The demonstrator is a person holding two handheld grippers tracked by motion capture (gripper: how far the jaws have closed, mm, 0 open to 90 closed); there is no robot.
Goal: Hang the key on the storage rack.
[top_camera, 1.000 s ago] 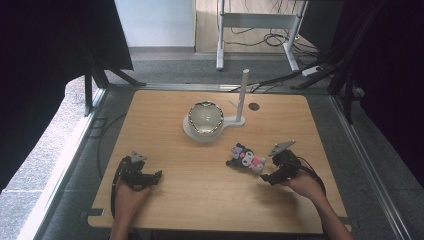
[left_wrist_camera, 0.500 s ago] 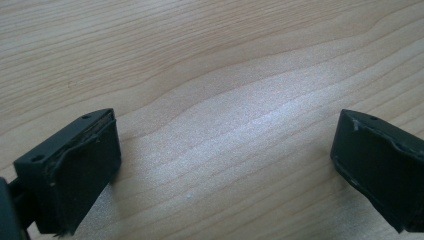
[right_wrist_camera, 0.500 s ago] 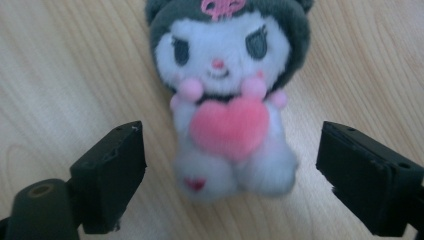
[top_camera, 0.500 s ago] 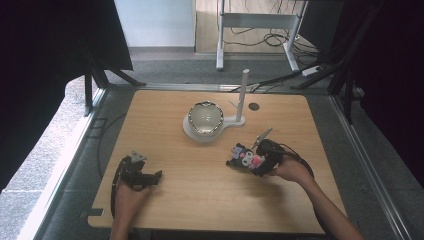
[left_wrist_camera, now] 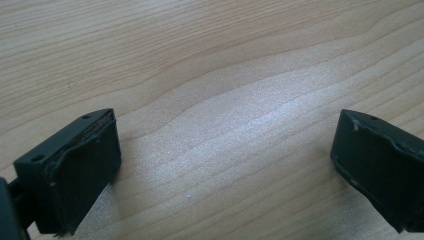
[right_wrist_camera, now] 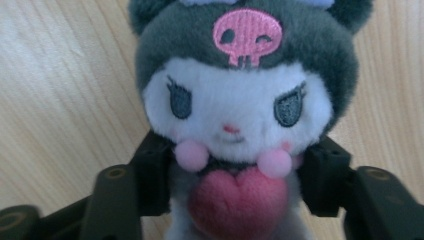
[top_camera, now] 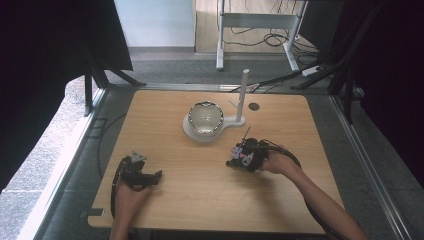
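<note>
- The left gripper (top_camera: 154,176) lies near the table's (top_camera: 165,120) front edge at about 7 o'clock, its jaws spread wide over bare wood with nothing between them
- The right gripper (top_camera: 238,156) sits at about 4 o'clock from the table's centre, its jaws pressed against both sides of a plush toy (right_wrist_camera: 245,115), at the body just under the head
- The plush toy has a dark hood with a pink skull, a white face and a pink heart on its chest
- Farther off, toward 12 o'clock, a bowl (top_camera: 205,118) rests on a white stand (top_camera: 235,120) with an upright post
</note>
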